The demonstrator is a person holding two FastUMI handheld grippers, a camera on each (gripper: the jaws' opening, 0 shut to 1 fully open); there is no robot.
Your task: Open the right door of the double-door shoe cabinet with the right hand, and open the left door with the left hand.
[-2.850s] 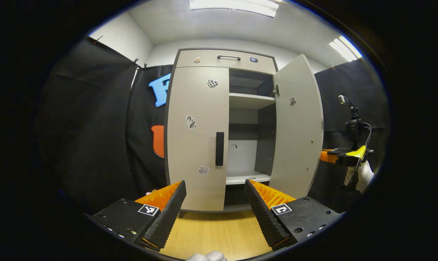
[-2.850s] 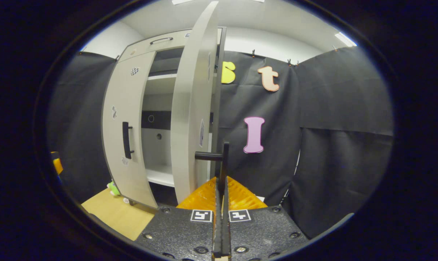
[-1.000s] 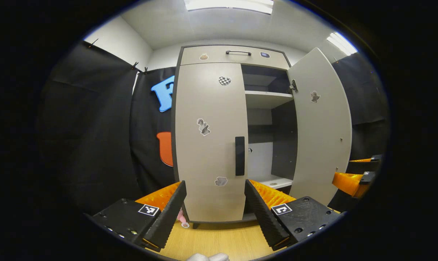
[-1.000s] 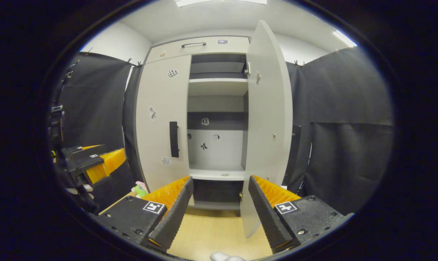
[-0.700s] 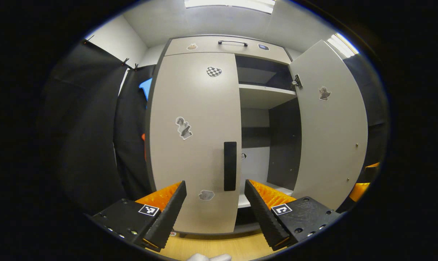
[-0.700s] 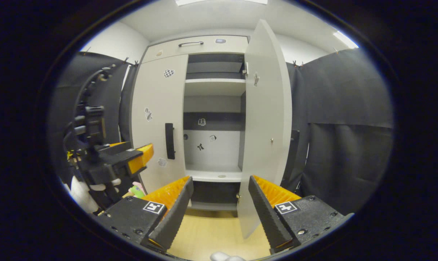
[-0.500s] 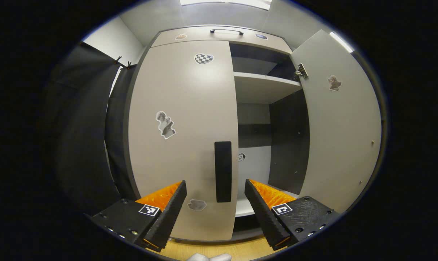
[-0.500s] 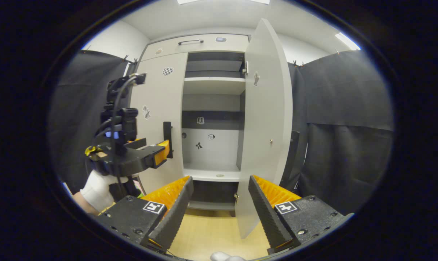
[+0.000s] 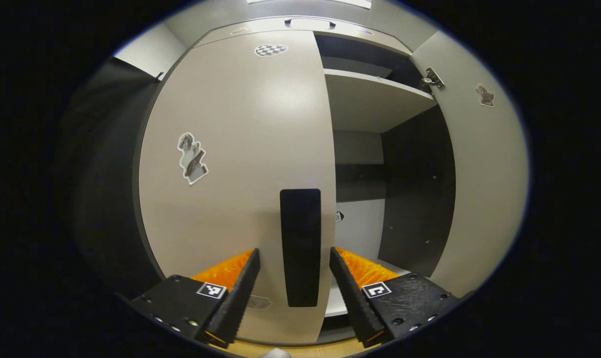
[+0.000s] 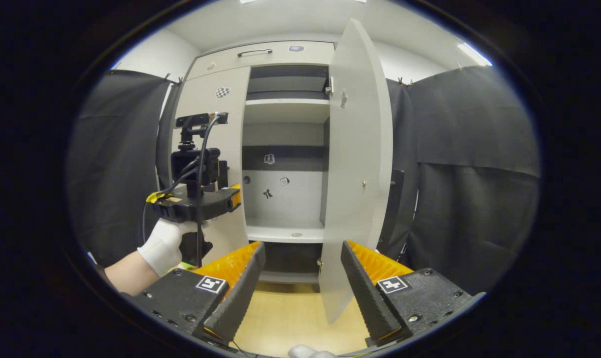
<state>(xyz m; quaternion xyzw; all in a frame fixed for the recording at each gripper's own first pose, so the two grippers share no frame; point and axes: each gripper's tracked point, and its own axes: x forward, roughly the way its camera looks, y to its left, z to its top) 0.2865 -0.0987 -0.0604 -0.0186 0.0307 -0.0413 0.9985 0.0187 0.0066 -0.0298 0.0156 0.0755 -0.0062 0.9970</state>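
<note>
- The shoe cabinet (image 10: 285,54) is tall, pale grey and matte, with flat panel doors and darker inner walls.
- Its right door (image 10: 357,164) stands swung wide open; the left door (image 9: 240,164) is shut, flush with the cabinet's front.
- The right gripper view takes in the pale shelves (image 10: 286,107) and the wooden floor (image 10: 280,318) under the cabinet's bottom edge.
- The left gripper (image 9: 293,286) has its ridged fingers spread wide, one on each side of the left door's black bar handle (image 9: 300,246); I cannot tell whether they touch it.
- The right gripper (image 10: 302,283) is spread wide too, holding nothing, near the open door's bottom corner.
- A white-gloved hand (image 10: 163,246) carries the left gripper.
- Small stickers (image 9: 191,158) dot the left door.
</note>
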